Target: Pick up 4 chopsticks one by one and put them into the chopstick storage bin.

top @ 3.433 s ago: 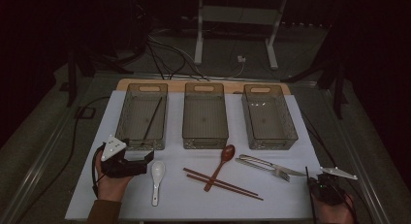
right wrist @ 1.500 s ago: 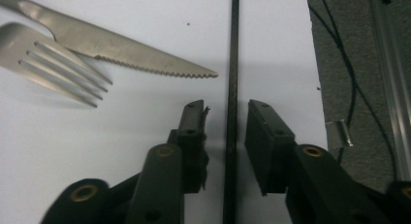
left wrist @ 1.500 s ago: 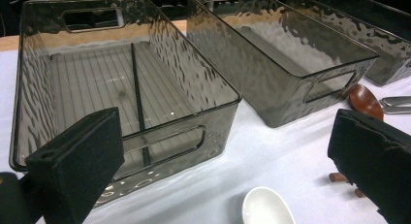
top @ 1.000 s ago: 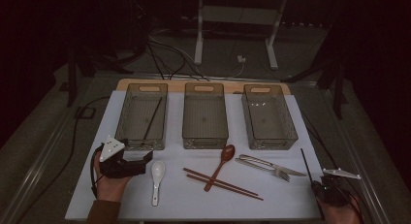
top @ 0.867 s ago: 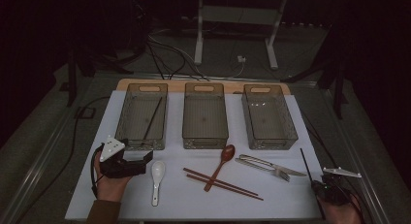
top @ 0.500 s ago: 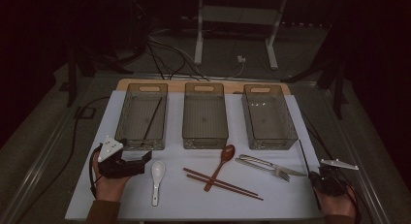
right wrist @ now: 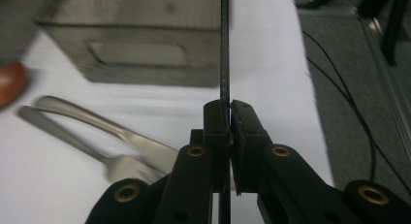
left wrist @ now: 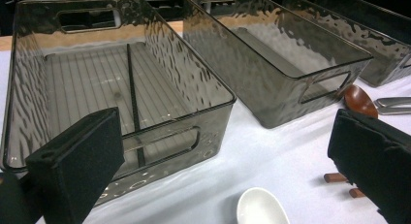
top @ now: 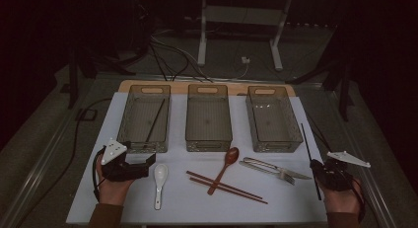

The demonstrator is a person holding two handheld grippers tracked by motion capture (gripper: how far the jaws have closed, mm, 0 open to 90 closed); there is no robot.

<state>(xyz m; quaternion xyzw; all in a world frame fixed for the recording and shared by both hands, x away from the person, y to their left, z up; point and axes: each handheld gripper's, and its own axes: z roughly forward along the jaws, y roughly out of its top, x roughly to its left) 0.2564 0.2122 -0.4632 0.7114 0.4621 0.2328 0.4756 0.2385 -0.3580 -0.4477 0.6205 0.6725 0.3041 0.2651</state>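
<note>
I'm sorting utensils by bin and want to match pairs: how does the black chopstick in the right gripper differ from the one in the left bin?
The black chopstick in the right gripper is pinched between shut jaws, above the mat beside the right bin. The black chopstick in the left bin lies loose on that bin's floor, untouched, slanting the other way. Both are thin, dark and straight.

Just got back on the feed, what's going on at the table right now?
A person is sorting utensils into three bins. The right tongs are shut on a thin black chopstick, held off the table near the right bin. The left tongs sit open beside the white spoon. Another black chopstick already lies in the left bin.
</note>
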